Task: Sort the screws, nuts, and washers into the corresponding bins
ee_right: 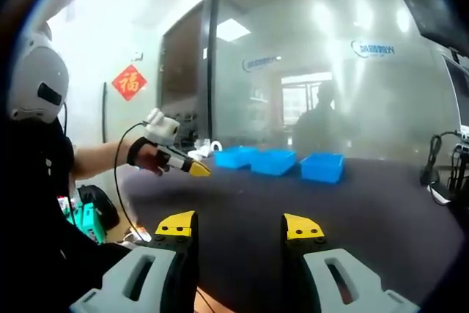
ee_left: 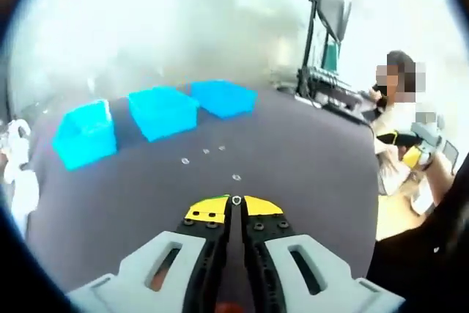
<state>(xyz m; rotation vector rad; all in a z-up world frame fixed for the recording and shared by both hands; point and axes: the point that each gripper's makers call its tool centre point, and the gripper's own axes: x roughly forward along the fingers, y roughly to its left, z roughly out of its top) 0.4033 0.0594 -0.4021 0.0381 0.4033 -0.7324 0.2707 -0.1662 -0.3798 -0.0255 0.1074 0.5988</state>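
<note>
The left gripper [ee_left: 236, 207], grey-bodied with yellow-tipped jaws, is pinched together on a small silvery ring, likely a washer [ee_left: 237, 200], held right at the tips. Ahead of it, across the dark matte tabletop [ee_left: 308, 166], a few more small metal pieces [ee_left: 204, 153] lie loose, and beyond them stand three bright blue open plastic bins [ee_left: 161, 111] in a row, the long line of the row running crosswise to the jaws. So the drop lies straight forward and slightly left. The right gripper [ee_right: 240, 226] hangs well back from the bins with jaws spread wide and nothing between them; the left is clearly nearer.
</note>
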